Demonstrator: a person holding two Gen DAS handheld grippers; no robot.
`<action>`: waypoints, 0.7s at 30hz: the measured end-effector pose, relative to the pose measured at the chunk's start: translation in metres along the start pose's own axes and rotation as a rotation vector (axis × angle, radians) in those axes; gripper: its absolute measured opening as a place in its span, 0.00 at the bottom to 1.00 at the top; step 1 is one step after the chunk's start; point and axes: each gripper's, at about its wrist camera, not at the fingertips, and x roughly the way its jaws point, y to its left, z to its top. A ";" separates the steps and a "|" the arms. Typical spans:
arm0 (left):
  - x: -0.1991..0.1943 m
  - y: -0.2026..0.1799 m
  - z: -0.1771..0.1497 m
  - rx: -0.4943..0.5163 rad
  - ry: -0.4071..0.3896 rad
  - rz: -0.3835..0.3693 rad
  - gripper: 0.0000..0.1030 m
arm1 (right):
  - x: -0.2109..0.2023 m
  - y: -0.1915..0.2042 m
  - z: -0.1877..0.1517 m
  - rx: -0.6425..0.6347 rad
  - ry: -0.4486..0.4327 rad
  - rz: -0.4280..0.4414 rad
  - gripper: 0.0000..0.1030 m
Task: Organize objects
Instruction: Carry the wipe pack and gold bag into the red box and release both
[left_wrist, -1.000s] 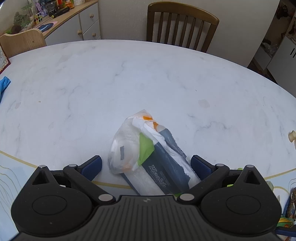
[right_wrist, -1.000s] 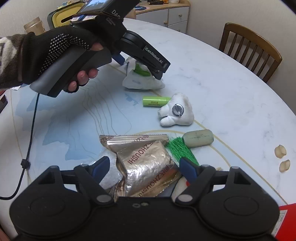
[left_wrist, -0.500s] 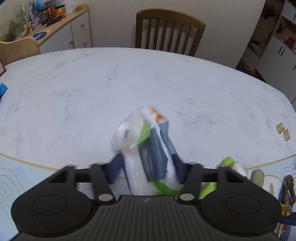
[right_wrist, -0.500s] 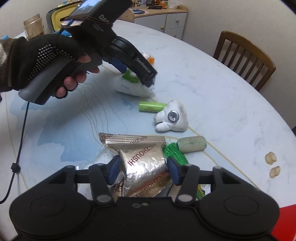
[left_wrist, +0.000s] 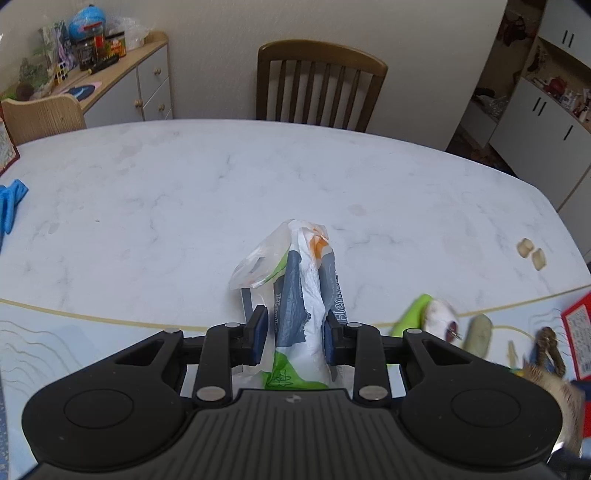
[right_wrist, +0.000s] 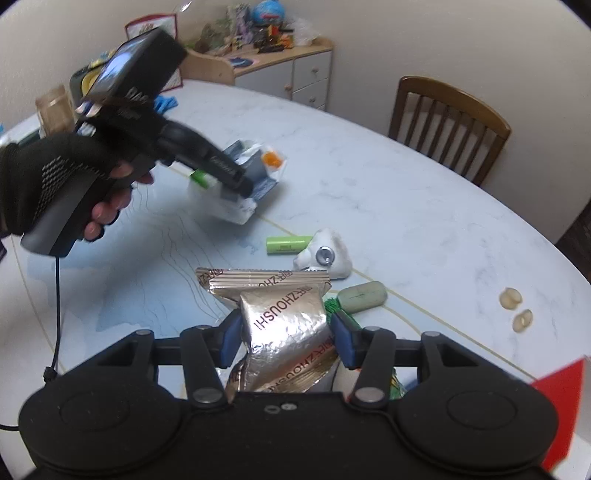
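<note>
A: Two grippers, both gripping. Left gripper (left_wrist: 294, 334) fingers (left_wrist: 258, 334) squeezed on white plastic pack (left_wrist: 301, 291), raised off the bench (left_wrist: 147, 206).

B: Right gripper (right_wrist: 283, 338)?

A: Fingers (right_wrist: 229, 338) pinch foil pouch (right_wrist: 284, 325), low over bench w/ green battery (right_wrist: 290, 245) & white lump (right_wrist: 327, 254) just beyond.

You have one plastic-wrapped packet (left_wrist: 301, 295), one foil pouch (right_wrist: 284, 328), one green battery (right_wrist: 289, 244), one white lump (right_wrist: 327, 254), one green eraser (right_wrist: 362, 295), two small beige pieces (right_wrist: 516, 308), and one chair (left_wrist: 319, 86).
</note>
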 end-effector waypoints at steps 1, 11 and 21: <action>-0.005 -0.001 -0.001 0.007 -0.003 -0.004 0.28 | -0.005 0.000 -0.001 0.011 -0.003 -0.010 0.48; -0.066 -0.034 -0.005 0.066 -0.061 -0.074 0.28 | -0.061 -0.016 -0.009 0.128 -0.049 -0.060 0.48; -0.114 -0.092 -0.010 0.142 -0.109 -0.134 0.28 | -0.111 -0.044 -0.028 0.206 -0.064 -0.158 0.48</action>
